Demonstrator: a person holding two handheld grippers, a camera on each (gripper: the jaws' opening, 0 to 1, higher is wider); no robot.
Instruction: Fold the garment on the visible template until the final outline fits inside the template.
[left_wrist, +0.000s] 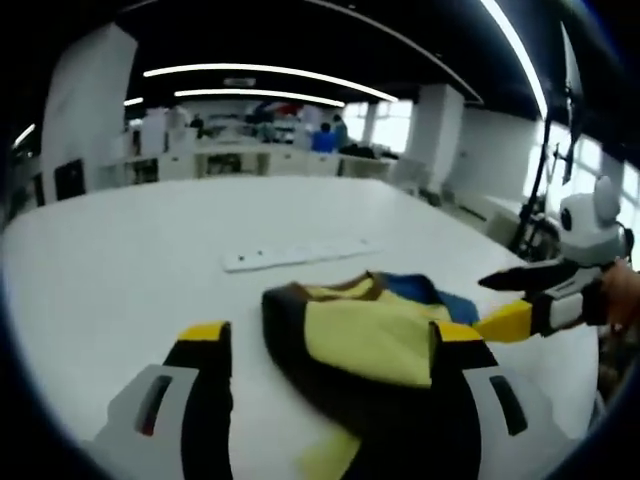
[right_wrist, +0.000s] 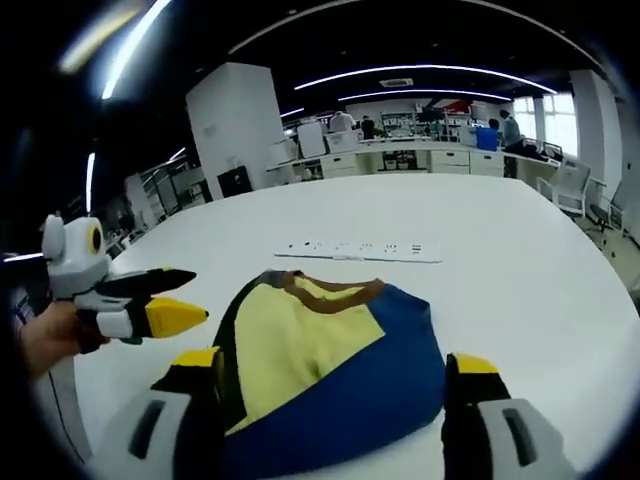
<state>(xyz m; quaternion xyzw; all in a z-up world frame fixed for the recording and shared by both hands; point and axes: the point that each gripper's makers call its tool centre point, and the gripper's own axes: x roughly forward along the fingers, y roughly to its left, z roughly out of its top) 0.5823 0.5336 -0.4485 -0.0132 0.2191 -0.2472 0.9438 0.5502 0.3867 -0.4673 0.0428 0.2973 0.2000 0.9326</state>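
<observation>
where the left gripper view begins, the left gripper (left_wrist: 330, 350) rises from the bottom edge with two grey jaws tipped in yellow, spread apart over a smooth white table (left_wrist: 120, 260). one garment (left_wrist: 360, 335) lies between and just beyond those jaws, a soft rumpled heap of yellow, dark brown and blue cloth; whether the right-hand jaw touches it cannot be told. just past it lies one long flat white strip (left_wrist: 295, 255), and the right gripper (left_wrist: 520, 300) enters from the right, held by a hand (left_wrist: 622, 295).

in the right gripper view, the right gripper (right_wrist: 330, 375) also has its two jaws spread, with the garment (right_wrist: 330, 370) resting on the table (right_wrist: 500, 250) between them, yellow panel to the left and blue to the right. the left gripper (right_wrist: 175, 300) comes in from the left with its black and yellow tips a little apart. beyond the strip (right_wrist: 358, 250) the table runs on to an open office with white pillars, desks, long ceiling light strips and a few distant people.
</observation>
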